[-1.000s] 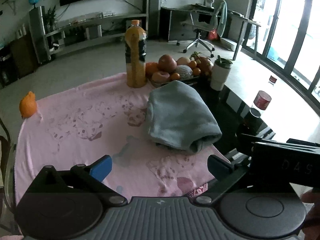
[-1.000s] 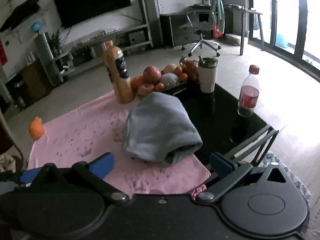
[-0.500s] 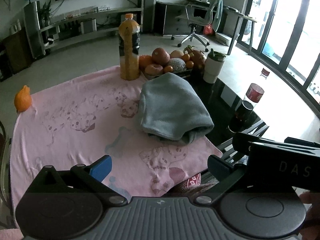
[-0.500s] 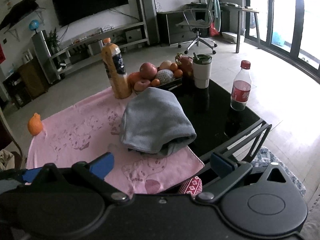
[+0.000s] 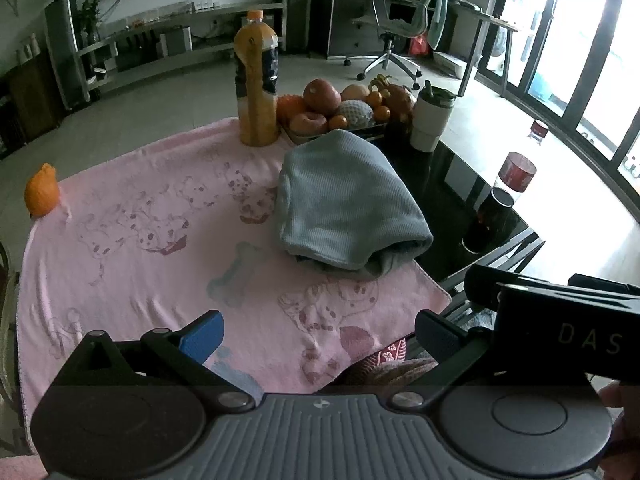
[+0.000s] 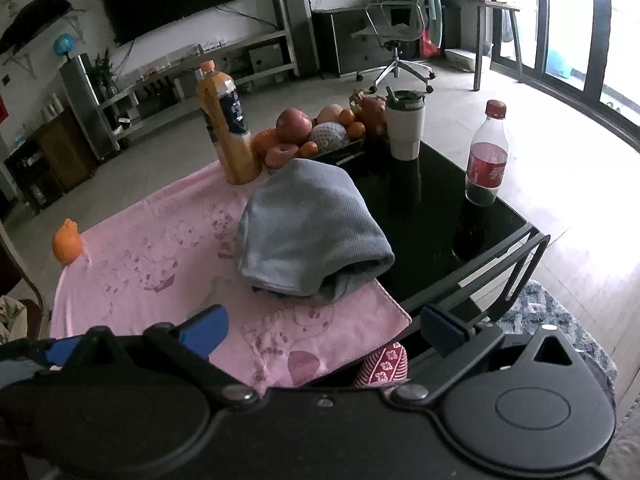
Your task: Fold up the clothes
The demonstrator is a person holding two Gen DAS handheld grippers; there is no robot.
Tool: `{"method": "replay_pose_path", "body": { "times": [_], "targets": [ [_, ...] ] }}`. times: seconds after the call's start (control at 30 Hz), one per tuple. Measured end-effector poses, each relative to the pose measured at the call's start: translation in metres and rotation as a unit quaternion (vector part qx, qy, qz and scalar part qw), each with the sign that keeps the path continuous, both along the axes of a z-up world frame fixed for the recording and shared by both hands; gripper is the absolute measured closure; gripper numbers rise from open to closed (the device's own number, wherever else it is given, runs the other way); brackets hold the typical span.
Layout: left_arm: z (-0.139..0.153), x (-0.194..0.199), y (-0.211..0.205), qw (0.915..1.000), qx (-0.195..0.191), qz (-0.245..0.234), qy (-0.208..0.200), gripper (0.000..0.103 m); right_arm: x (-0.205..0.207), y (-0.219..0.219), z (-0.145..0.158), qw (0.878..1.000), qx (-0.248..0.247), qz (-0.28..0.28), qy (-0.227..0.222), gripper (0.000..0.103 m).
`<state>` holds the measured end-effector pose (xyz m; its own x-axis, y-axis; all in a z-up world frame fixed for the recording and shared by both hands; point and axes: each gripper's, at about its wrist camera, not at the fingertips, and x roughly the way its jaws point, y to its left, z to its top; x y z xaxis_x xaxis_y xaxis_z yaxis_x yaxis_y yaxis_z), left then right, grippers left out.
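Observation:
A folded grey garment (image 5: pixel 344 204) lies in a bundle on a pink printed cloth (image 5: pixel 152 240) that covers the left part of a black table; it also shows in the right wrist view (image 6: pixel 308 232) on the cloth (image 6: pixel 160 256). My left gripper (image 5: pixel 320 334) is open and empty, held back above the cloth's near edge. My right gripper (image 6: pixel 324 330) is open and empty, also back from the garment, over the table's near edge. The right gripper's body shows at the right of the left wrist view.
An orange juice bottle (image 5: pixel 256 84), a fruit tray (image 5: pixel 344 110) and a white tumbler (image 5: pixel 432 118) stand behind the garment. A cola bottle (image 6: pixel 486 156) stands on the bare black glass (image 6: pixel 432 216). A small orange toy (image 5: pixel 42 190) sits at the cloth's far left corner.
Both grippers have drawn back and risen from the table, so the garment looks smaller and farther. The garment has not moved. Both jaws have stayed open.

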<state>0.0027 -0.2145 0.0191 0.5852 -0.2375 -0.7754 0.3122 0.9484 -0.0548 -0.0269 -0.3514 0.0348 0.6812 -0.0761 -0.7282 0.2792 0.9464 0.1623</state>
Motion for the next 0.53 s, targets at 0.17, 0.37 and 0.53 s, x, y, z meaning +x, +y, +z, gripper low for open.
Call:
{"method": "replay_pose_path", "body": {
  "times": [0.17,0.37,0.53],
  "targets": [
    [-0.0034,0.0033,-0.0014,1.0,0.001,0.001,0.004,0.001,0.003,-0.0021,-0.0027,1.0,0.0,0.001,0.004,0.0],
    [-0.0074,0.0066,-0.0022,1.0,-0.002,0.001,0.007,0.001,0.006,-0.0028,-0.0062,1.0,0.0,0.0,0.008,0.0],
    [-0.0099,0.0082,-0.0014,1.0,-0.005,0.002,0.001,0.001,0.0078,-0.0011,-0.0072,1.0,-0.005,-0.002,0.008,0.0]
  ]
}}
